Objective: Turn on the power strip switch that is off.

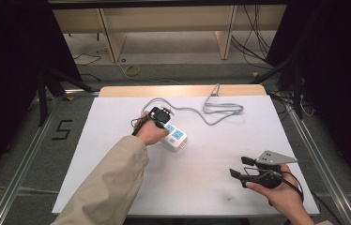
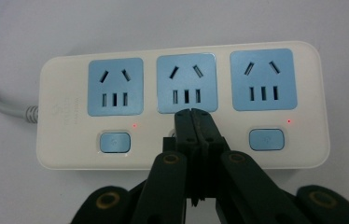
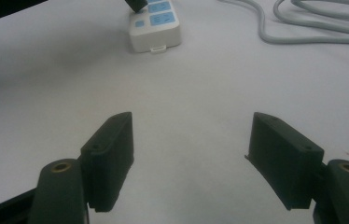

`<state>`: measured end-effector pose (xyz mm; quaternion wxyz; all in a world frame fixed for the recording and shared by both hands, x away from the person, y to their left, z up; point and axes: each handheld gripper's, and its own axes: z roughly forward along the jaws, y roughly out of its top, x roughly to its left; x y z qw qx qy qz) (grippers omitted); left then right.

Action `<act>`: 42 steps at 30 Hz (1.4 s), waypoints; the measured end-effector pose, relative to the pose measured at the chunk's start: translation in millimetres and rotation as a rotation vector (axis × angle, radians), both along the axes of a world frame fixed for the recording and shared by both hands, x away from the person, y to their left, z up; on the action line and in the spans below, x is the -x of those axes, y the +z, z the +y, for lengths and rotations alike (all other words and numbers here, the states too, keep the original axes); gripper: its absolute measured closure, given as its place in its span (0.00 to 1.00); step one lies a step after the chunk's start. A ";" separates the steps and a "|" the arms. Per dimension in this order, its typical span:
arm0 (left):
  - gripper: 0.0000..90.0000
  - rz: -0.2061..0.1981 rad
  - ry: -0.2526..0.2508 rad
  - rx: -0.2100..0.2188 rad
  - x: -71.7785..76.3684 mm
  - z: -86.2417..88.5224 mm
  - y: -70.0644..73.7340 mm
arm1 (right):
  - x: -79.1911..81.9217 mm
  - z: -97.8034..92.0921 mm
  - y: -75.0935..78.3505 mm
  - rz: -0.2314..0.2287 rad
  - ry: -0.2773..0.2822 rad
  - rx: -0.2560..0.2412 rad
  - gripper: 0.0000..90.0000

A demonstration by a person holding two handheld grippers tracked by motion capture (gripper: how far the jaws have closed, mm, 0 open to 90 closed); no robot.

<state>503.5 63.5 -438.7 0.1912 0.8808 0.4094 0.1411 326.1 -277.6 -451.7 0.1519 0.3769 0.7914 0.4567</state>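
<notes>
left hand-held gripper (image 2: 192, 114) closed, tips at power strip (image 2: 182, 105) middle switch | right hand-held gripper (image 3: 191, 158) wide apart over table (image 1: 202, 183)

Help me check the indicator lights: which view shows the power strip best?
The left gripper view: the power strip faces the camera, three blue sockets, switches and two red lights plain, shut left tongs at its middle. The high view shows it small beside the hand; the right gripper view catches one end.
</notes>
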 end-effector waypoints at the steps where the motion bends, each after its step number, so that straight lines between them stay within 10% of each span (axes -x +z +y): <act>1: 1.00 0.002 -0.004 -0.006 -0.1 0.0 0.3 | 0.1 0.0 0.1 0.000 0.000 0.000 0.35; 42: 1.00 0.014 -0.029 -0.045 -2.5 -9.3 0.7 | 0.4 -1.1 1.1 -0.003 -0.001 0.003 0.35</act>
